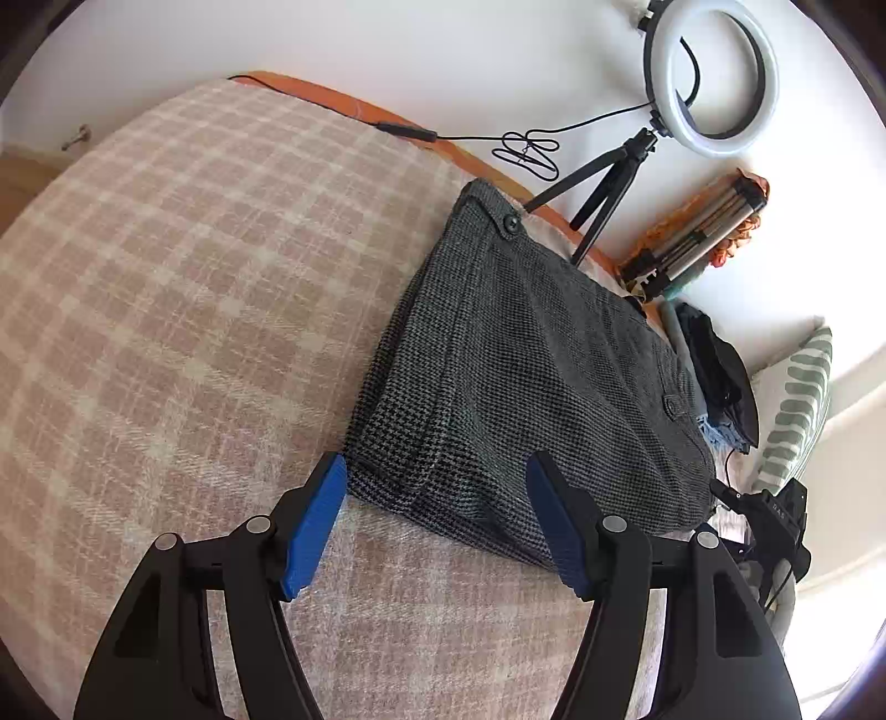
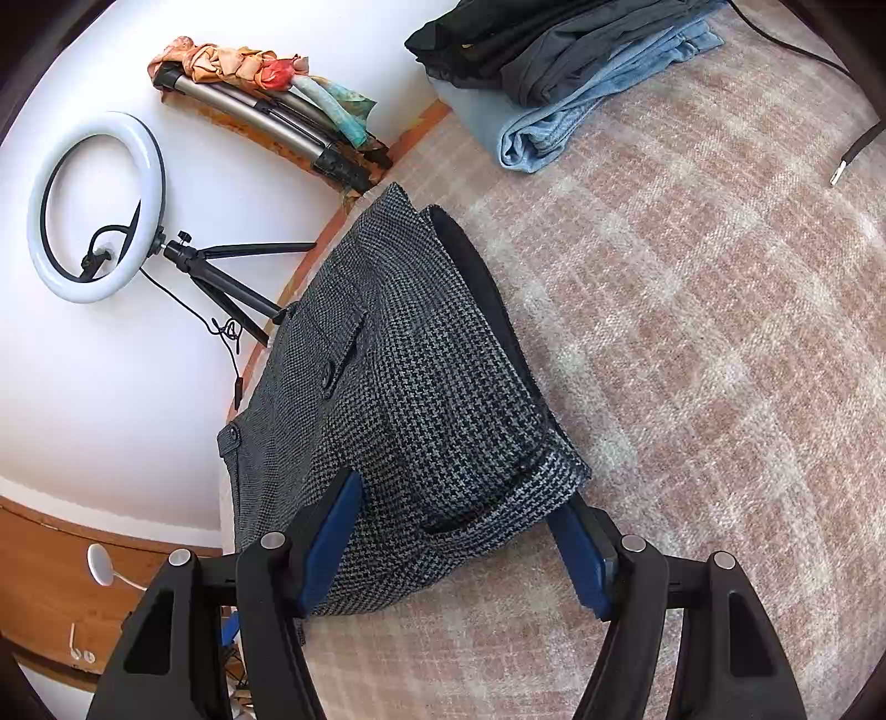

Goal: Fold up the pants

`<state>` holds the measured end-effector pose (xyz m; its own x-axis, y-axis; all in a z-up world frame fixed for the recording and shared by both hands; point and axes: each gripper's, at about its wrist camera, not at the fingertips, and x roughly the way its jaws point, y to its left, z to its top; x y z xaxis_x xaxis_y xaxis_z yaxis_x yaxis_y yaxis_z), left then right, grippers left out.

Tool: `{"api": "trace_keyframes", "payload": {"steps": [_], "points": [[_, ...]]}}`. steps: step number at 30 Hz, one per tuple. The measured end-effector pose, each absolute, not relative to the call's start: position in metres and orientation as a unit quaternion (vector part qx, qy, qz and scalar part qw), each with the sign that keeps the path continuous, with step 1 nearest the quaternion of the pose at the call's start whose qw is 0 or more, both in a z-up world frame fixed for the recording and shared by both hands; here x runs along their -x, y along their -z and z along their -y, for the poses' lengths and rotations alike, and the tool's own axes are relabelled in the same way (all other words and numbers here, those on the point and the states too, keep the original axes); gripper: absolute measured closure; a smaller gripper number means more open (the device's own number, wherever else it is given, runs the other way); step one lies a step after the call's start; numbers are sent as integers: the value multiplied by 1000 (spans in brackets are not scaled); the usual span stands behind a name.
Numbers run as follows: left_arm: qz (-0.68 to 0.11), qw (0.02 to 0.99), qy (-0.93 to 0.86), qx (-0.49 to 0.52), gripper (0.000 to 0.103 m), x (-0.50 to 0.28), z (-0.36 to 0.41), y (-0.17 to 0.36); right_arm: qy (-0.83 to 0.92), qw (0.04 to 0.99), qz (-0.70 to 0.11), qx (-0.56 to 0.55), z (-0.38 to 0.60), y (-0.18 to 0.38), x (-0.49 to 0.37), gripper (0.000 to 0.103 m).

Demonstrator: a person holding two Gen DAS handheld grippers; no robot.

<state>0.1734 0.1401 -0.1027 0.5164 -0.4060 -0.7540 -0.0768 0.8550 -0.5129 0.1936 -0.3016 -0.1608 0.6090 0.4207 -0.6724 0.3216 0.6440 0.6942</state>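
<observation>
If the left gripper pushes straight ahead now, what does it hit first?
Most likely the folded grey pants: their near edge lies just beyond the open left gripper, on the plaid blanket. Height is unclear.

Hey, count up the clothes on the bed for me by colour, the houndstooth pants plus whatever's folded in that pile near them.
Grey houndstooth: 1, the folded pants lying by the bed's edge.
Black: 1, the top garment of the pile.
Dark grey: 1, a folded piece under it.
Light blue: 1, the denim at the bottom.
Total: 4, as far as the pile's layers can be told apart.
</observation>
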Motion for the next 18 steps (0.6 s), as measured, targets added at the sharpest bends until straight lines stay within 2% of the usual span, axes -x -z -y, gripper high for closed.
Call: {"api": "trace_keyframes", "payload": {"steps": [1,3,5,6,12,16,18], "points": [[-483,833,94,253,36,-173,-140,106,-31,793,-441,-419,300,160,-196,38],[-487,827,96,265,36,-174,-140,113,-38,797,-445,-407,295,162,-203,63],[-483,830,90,263,36,-173,-139,117,-54,808,-444,-384,290,159,-206,75],[-483,831,88,261,37,-174,-138,119,-61,819,-443,-360,286,153,-207,77],[-485,846,75,210,39,-180,-127,118,-75,917,-375,-110,259,82,-195,83],[-490,851,69,176,39,-179,-121,118,-62,905,-414,-72,260,104,-197,82],[-489,856,60,158,39,-177,-120,115,-66,892,-440,-73,261,125,-200,71]]}}
